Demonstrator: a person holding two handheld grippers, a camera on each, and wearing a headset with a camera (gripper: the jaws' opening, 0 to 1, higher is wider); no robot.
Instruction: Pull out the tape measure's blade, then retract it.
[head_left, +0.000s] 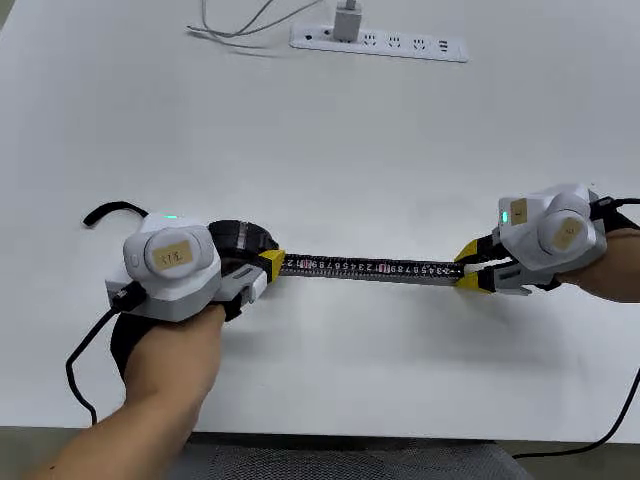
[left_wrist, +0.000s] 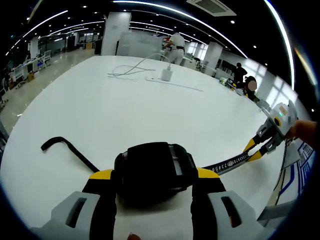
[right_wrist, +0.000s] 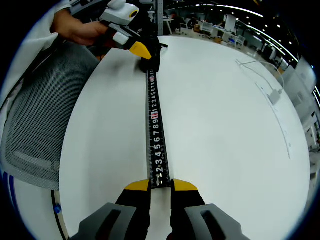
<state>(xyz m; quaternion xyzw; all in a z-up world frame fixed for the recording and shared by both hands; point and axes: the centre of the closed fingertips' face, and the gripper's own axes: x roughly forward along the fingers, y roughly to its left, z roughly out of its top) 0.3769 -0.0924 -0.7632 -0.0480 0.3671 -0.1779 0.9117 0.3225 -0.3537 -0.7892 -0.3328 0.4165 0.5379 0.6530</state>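
Observation:
A black tape measure case (head_left: 240, 243) (left_wrist: 154, 170) sits on the white table, clamped between the yellow-tipped jaws of my left gripper (head_left: 262, 262) (left_wrist: 155, 175). Its black blade (head_left: 370, 268) (right_wrist: 155, 135) with white numbers runs out to the right, just above the tabletop. My right gripper (head_left: 468, 266) (right_wrist: 160, 186) is shut on the blade's free end. In the right gripper view the blade stretches straight away to the case (right_wrist: 152, 59) and the left gripper (right_wrist: 131, 40). A black wrist strap (head_left: 112, 211) (left_wrist: 67, 147) trails from the case to the left.
A white power strip (head_left: 380, 41) with a plugged-in charger (head_left: 349, 20) and white cables (head_left: 235, 28) lies at the table's far edge. A grey mesh chair (right_wrist: 40, 115) stands by the near edge. People are at the far end of the room (left_wrist: 175, 42).

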